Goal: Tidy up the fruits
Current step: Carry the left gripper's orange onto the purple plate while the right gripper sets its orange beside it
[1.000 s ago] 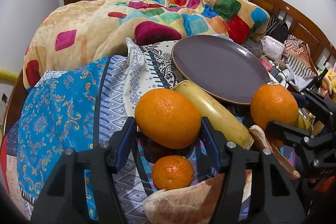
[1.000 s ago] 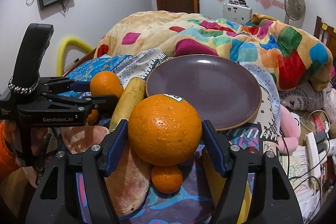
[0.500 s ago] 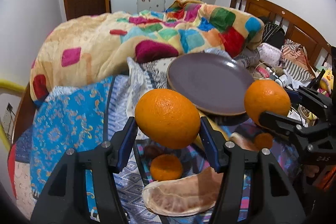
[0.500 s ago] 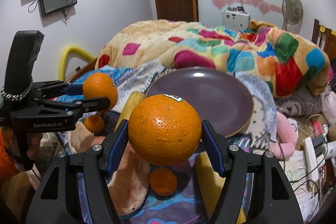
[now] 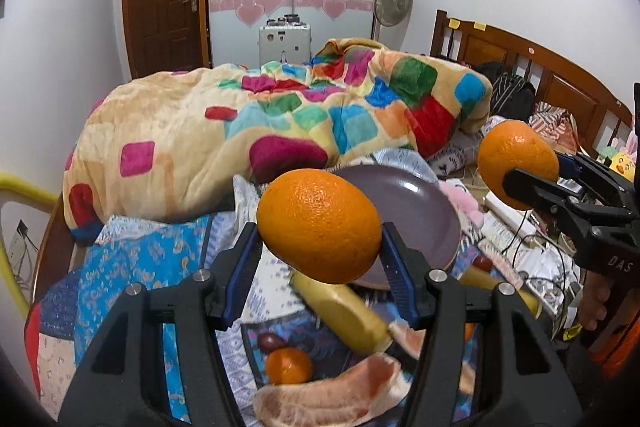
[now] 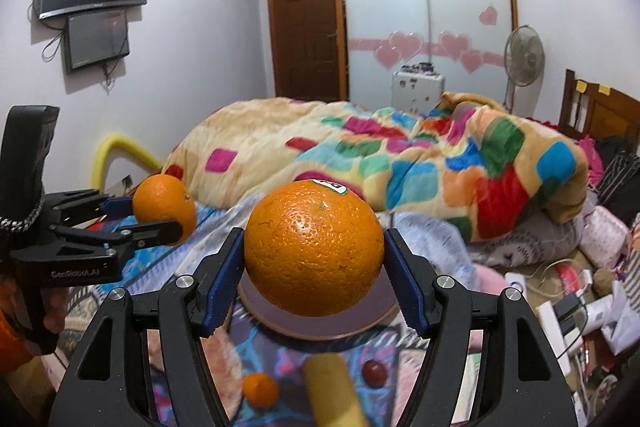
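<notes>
My left gripper [image 5: 320, 251] is shut on a large orange [image 5: 319, 226], held in the air above the bed. Its blue pads press both sides of the fruit. My right gripper [image 6: 314, 263] is shut on a second orange [image 6: 314, 247] with a sticker on top. Each gripper shows in the other's view: the right gripper [image 5: 536, 175] with its orange [image 5: 516, 163] at right, the left gripper [image 6: 160, 215] with its orange [image 6: 164, 203] at left. A purple plate [image 5: 424, 211] lies just beyond and below both oranges, partly hidden by them.
On the patterned cloth below lie a yellow banana [image 5: 344, 311], a small mandarin [image 5: 289, 366], a dark red fruit [image 5: 270, 341] and pomelo pieces [image 5: 332, 393]. A colourful quilt [image 5: 280, 123] is heaped behind the plate. Cables and clutter [image 6: 572, 303] fill the right side.
Both grippers have risen with their oranges and tilted up. The plate and the fruit on the cloth now sit lower and farther in both views.
</notes>
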